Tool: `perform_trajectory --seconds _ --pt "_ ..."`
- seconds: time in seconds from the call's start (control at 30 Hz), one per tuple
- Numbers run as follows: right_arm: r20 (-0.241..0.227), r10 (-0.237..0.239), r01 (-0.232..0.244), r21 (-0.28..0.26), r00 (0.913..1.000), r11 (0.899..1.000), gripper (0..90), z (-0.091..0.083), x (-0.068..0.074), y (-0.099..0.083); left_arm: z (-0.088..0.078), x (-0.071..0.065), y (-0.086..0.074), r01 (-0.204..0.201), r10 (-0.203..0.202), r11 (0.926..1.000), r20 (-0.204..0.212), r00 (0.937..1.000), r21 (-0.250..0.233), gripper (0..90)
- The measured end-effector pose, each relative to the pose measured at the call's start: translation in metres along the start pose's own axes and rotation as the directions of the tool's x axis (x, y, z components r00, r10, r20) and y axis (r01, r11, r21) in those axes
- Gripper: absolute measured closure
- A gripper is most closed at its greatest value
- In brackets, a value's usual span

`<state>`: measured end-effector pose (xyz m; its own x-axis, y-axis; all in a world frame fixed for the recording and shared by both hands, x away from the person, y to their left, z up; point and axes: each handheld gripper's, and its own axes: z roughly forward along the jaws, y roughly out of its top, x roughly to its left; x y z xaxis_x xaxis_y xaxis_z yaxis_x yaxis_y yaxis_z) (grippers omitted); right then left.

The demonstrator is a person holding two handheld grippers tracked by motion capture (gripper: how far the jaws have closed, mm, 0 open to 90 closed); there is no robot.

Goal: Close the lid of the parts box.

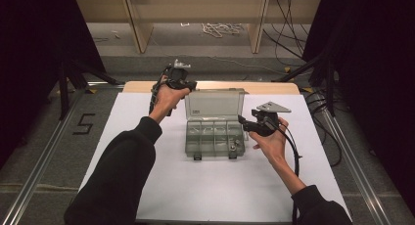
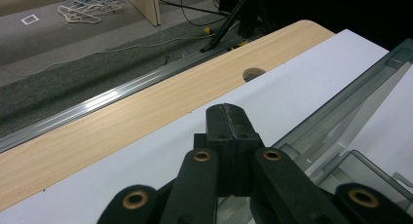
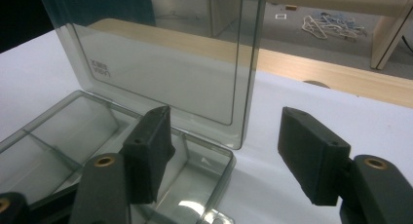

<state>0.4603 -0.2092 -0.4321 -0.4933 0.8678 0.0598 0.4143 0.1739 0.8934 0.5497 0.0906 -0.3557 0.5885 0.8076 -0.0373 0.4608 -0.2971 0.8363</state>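
Observation:
A clear grey plastic compartment box (image 1: pixel 208 137) lies open in the middle of the white sheet (image 1: pixel 195 186), its lid (image 1: pixel 215 103) standing upright. A small metal part (image 1: pixel 234 147) sits in its front right compartment. My left gripper (image 1: pixel 191 85) is at the lid's upper left corner; in the left gripper view the gripper (image 2: pixel 228 112) is shut with nothing between its jaws, and the lid (image 2: pixel 341 112) runs along its right side. My right gripper (image 1: pixel 243 121) hovers at the box's right end. In the right gripper view it (image 3: pixel 226 136) stands open over the end compartment (image 3: pixel 195 180), holding nothing.
The sheet covers a light wooden table (image 1: pixel 274 87) with a round hole (image 2: pixel 253 74) near its far edge. Metal rails (image 1: pixel 44 151) run along both sides of the table. Cables (image 1: pixel 222 28) lie on the floor beyond it, and dark stands rise at both sides.

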Motion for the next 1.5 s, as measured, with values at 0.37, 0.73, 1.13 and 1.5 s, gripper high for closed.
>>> perform_trajectory --seconds 0.37,0.73,1.13,1.5 --pt "-0.009 -0.059 0.059 -0.006 0.9982 0.998 33.2 -0.025 0.011 -0.001 -0.013 -0.011 -0.011 -0.011 0.012 0.9997 0.036 0.9993 -0.024 90.0" --pt "-0.027 -0.071 0.071 -0.006 0.9971 0.997 30.3 -0.045 0.020 -0.004 -0.028 -0.026 -0.031 -0.038 0.042 0.9978 0.072 0.9966 -0.055 90.0" --pt "-0.056 -0.076 0.075 -0.017 0.9956 0.997 29.4 -0.059 0.030 -0.011 -0.039 -0.039 -0.055 -0.037 0.047 0.9954 0.115 0.9922 -0.088 90.0" --pt "-0.065 -0.081 0.080 -0.014 0.9947 0.997 28.5 -0.074 0.034 -0.014 -0.045 -0.047 -0.080 -0.038 0.051 0.9950 0.146 0.9880 -0.093 90.0"
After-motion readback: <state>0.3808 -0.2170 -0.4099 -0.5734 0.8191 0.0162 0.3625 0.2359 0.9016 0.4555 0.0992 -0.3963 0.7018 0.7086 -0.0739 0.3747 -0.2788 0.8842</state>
